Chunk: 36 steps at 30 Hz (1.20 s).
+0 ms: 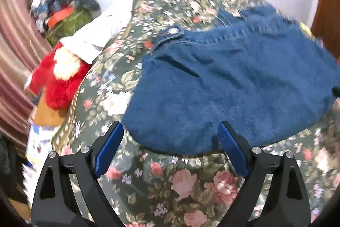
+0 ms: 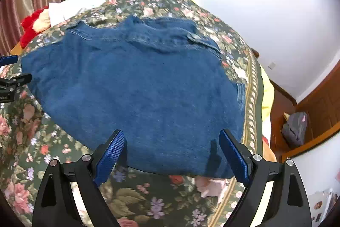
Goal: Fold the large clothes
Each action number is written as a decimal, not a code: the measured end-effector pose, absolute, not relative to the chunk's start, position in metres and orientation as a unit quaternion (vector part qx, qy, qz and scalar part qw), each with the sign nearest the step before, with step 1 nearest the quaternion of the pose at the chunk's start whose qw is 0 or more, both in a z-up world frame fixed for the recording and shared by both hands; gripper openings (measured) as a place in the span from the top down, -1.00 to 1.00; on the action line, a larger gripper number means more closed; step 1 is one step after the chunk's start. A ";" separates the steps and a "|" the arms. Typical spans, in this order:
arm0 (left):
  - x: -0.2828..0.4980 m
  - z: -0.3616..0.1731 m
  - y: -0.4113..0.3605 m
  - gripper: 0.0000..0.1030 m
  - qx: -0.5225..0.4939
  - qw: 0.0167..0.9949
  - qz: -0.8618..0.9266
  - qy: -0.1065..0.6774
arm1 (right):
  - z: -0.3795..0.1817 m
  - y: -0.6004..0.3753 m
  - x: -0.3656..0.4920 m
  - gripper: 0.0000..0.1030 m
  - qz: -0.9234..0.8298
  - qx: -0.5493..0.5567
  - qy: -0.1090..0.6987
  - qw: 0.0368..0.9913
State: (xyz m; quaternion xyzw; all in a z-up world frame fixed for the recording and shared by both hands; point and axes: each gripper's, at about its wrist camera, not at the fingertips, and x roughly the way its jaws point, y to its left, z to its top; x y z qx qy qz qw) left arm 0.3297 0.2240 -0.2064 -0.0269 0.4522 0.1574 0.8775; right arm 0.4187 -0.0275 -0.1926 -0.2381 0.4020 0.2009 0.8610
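On the flowered bedspread (image 2: 25,120) ahead of me the blue denim garment (image 2: 138,88) lies folded flat, its near folded edge running crosswise just past both tools. My right hand-held gripper (image 2: 172,154) hangs over that edge with its jaws spread wide and nothing between them; my left hand-held gripper (image 1: 171,142) is likewise wide open and empty above the garment's left near corner. I judge the long axis runs left to right, so both grippers sit about equally near for the next fold.
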 end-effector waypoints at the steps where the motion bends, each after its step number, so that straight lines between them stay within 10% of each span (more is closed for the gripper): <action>1: 0.326 -0.204 0.230 -0.78 -0.049 0.877 0.158 0.451 | -0.189 -0.020 0.417 -0.74 0.206 -0.240 0.396 0.862; 18: 0.318 -0.268 0.262 -0.76 -0.389 0.792 0.050 0.468 | -0.241 0.070 0.434 -0.92 0.247 -0.283 0.419 0.826; 36: 0.388 -0.302 0.292 -0.51 -0.503 0.768 0.105 0.383 | -0.253 0.049 0.451 -1.00 0.286 -0.195 0.455 0.820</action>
